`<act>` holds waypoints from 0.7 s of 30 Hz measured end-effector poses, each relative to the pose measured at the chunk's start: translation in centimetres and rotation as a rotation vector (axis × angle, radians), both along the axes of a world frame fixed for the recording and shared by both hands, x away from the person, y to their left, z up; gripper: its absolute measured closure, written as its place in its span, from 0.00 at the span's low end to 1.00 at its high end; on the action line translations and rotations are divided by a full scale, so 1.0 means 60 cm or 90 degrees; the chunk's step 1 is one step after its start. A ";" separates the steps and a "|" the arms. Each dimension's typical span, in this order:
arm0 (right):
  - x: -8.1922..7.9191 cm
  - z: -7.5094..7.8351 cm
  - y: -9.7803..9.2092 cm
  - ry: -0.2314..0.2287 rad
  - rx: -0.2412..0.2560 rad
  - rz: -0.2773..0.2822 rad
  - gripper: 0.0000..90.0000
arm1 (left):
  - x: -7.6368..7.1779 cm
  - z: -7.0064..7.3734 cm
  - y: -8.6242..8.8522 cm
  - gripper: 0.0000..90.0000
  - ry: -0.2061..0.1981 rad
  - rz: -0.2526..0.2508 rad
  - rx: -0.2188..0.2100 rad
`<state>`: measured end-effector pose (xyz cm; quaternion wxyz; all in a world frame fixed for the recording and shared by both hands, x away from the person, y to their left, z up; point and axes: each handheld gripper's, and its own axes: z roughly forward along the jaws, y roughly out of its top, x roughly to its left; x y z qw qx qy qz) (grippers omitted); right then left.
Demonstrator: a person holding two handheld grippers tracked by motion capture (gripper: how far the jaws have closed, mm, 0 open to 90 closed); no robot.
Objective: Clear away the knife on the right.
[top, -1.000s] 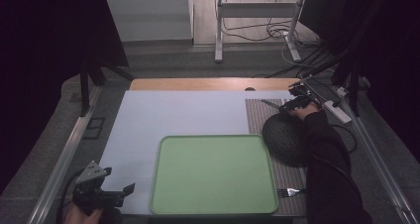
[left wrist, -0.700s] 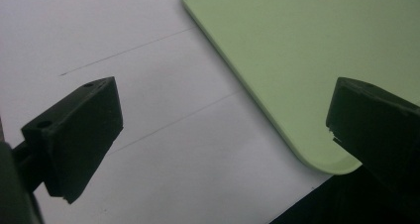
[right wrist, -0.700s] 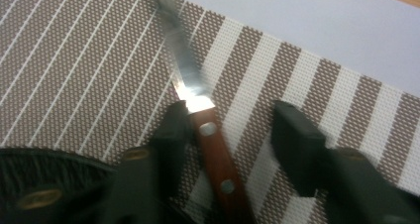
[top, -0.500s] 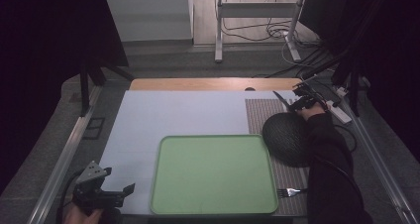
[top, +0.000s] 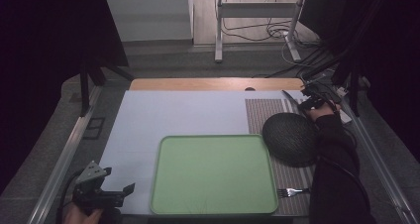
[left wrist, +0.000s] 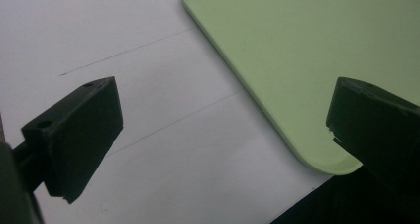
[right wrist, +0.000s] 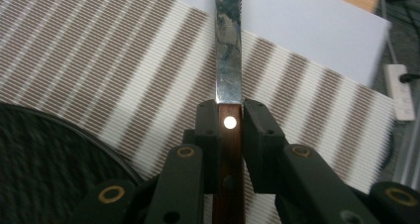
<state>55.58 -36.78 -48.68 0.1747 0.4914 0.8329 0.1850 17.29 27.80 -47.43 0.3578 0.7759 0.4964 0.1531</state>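
The right gripper [right wrist: 229,122] pinches a knife [right wrist: 228,60] by its brown riveted handle, the worn serrated steel blade pointing out over the striped mat [right wrist: 124,60] at the table's far right. The green tray [top: 213,174] sits bare. Beside it, a dark round plate [top: 289,137], possibly woven, and a fork [top: 292,190]. The left gripper [left wrist: 223,135] hangs spread wide at the tray's near corner.

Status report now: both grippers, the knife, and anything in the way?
Right gripper shut on knife handle, over striped mat. Left gripper open, beside green tray. Dark round plate close by knife; fork at mat's near end.
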 end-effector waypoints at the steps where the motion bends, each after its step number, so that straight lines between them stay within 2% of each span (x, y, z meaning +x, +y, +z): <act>1: -0.002 0.002 -0.006 -0.002 -0.004 -0.004 0.86 | 0.000 0.000 0.000 0.02 0.000 0.000 0.000; 8: -0.019 0.024 -0.022 -0.013 0.004 -0.015 0.86 | 0.000 0.000 0.001 0.02 -0.001 0.001 -0.004; 14: -0.034 0.036 -0.015 -0.018 0.013 -0.014 0.86 | 0.000 0.000 0.000 0.02 -0.001 0.000 -0.002; 21: -0.060 0.043 0.005 -0.014 0.041 0.002 0.86 | 0.000 0.000 -0.001 0.02 -0.002 0.000 0.000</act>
